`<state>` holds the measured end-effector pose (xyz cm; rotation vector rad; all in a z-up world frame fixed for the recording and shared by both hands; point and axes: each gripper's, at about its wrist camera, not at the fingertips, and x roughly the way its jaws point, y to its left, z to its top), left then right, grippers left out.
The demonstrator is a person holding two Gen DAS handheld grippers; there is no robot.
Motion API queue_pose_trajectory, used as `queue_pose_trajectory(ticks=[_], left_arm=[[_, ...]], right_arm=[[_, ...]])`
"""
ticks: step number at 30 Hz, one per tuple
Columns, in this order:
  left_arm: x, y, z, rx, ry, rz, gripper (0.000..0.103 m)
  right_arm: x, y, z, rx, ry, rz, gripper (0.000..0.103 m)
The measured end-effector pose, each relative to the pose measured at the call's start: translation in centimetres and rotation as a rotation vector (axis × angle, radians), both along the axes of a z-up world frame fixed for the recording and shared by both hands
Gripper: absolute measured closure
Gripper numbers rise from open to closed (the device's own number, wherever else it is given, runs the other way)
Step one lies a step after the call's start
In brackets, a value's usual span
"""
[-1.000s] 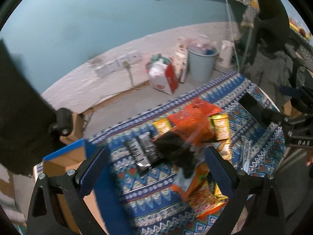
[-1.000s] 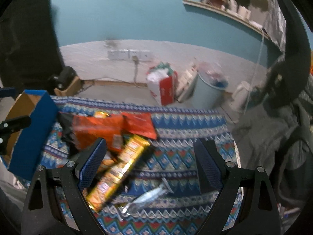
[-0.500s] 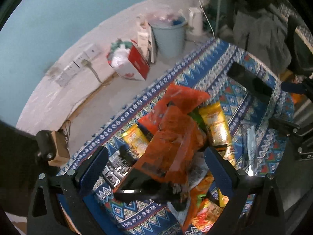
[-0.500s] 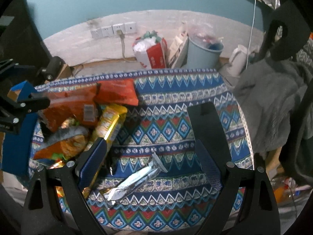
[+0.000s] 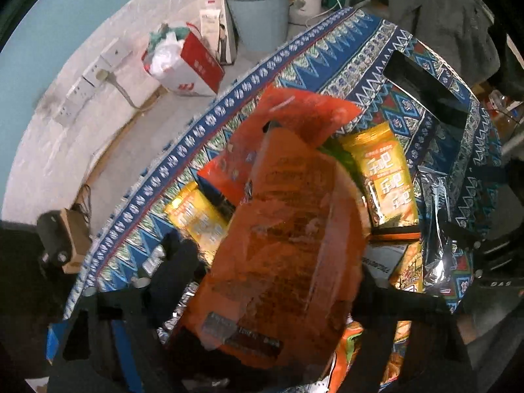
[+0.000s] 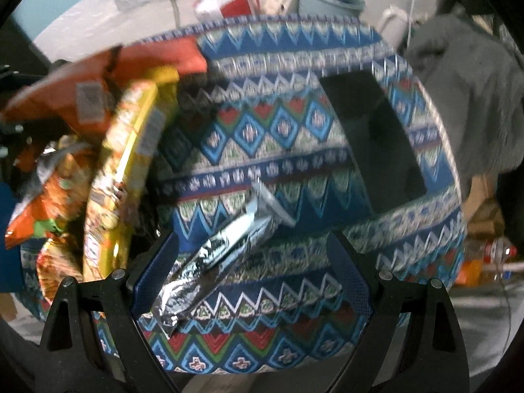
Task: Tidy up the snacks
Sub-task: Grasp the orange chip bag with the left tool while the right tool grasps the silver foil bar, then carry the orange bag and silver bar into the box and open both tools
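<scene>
Right claw (image 6: 252,281) wide over silver foil bar (image 6: 226,249) flat on patterned tabletop (image 6: 294,144), likely light, crinkly, slick, best pinched mid-length; left claw (image 5: 249,301) around big orange bag (image 5: 288,235) atop the pile, soft, airy, grip state unclear.

1. The snack pile (image 6: 108,150) crowds the desk's (image 6: 294,170) left side.
2. Bare cloth lies open mid-desk, between the pile and the black slab (image 6: 376,144).
3. A foil bar (image 6: 216,255) lies between the right tool's (image 6: 252,281) fingers.
</scene>
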<state>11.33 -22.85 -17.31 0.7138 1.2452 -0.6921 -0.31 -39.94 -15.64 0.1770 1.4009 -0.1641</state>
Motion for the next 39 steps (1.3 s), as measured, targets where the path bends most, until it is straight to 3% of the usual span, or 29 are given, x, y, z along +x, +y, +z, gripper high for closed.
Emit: queue_pose_trajectory(ticks=[7, 13, 16, 22, 31, 39], left_arm=[[-0.2, 0.8, -0.3, -0.027, 0.003, 0.027, 0.047], [0.1, 2.0, 0.0, -0.076, 0.0, 0.113, 0.051], [0.2, 2.8, 0.3, -0.099, -0.002, 0.157, 0.053], [-0.6, 4.1, 1.4, -0.118, -0.047, 0.205, 0.055], [-1.9, 7.0, 3.9, -0.169, -0.1, 0.284, 0.055], [-3.6, 9.7, 7.3, -0.224, -0.167, 0.345, 0.055]], right_arm=[[-0.3, 0.3, -3.0, 0.032, 0.085, -0.059, 0.014], [-0.1, 0.6, -5.0, 0.048, 0.112, -0.084, 0.017], [0.3, 1.7, -5.4, 0.005, 0.086, -0.032, 0.03], [1.2, 3.2, -5.4, -0.04, 0.036, 0.088, 0.075], [2.0, 2.2, -4.1, -0.063, -0.013, 0.086, 0.076], [2.5, 2.6, 1.7, -0.148, -0.147, 0.121, 0.076]])
